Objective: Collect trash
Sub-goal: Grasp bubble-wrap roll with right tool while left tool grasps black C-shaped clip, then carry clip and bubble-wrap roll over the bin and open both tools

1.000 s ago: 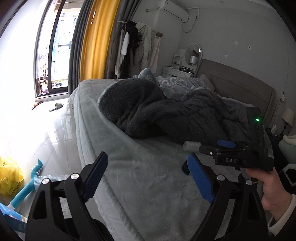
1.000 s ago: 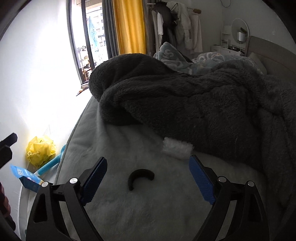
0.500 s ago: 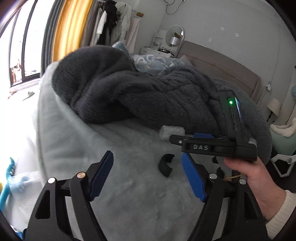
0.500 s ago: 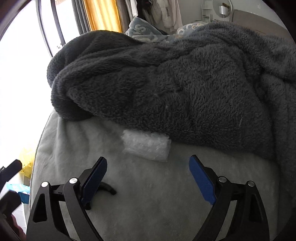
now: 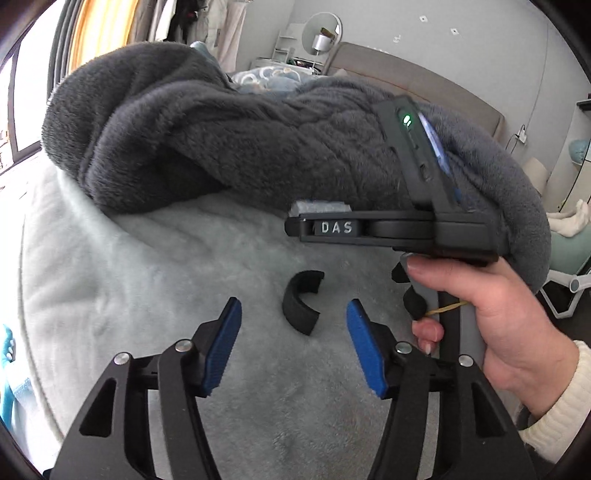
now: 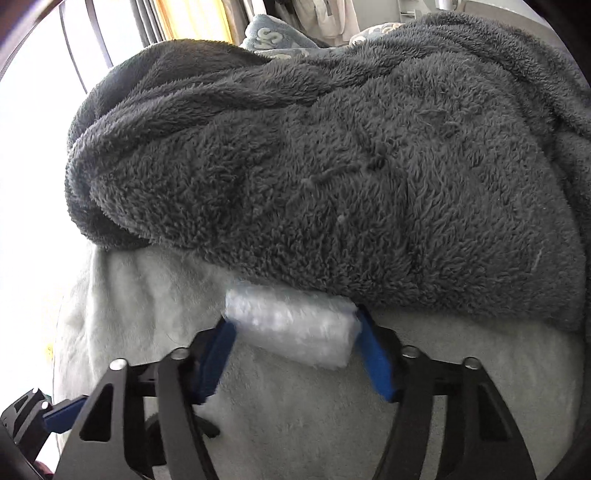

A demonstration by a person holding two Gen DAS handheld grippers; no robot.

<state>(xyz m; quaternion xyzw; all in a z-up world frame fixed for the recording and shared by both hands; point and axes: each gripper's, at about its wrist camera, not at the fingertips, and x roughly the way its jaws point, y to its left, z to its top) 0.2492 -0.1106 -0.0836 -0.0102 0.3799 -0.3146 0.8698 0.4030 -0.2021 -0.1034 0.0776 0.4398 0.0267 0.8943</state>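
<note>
A white bubble-wrap wad [image 6: 295,332] lies on the pale bed cover at the edge of the dark grey fleece blanket [image 6: 332,166]. My right gripper [image 6: 295,338] has its blue pads [image 6: 218,354] against both ends of the wad, closed on it. In the left wrist view the wad [image 5: 319,207] peeks out behind the right gripper's body [image 5: 388,229]. A black curved plastic piece [image 5: 301,304] lies on the cover just ahead of my left gripper [image 5: 293,325], which is open and empty.
The grey fleece blanket [image 5: 221,129] is heaped across the bed behind the trash. The pale bed cover [image 5: 129,277] drops off at the left edge. A headboard [image 5: 424,81] and a dresser with a round mirror [image 5: 321,27] stand at the back.
My right gripper has moved forward and closed its pads onto the bubble-wrap wad. My left gripper has come closer to the black curved piece and narrowed its opening.
</note>
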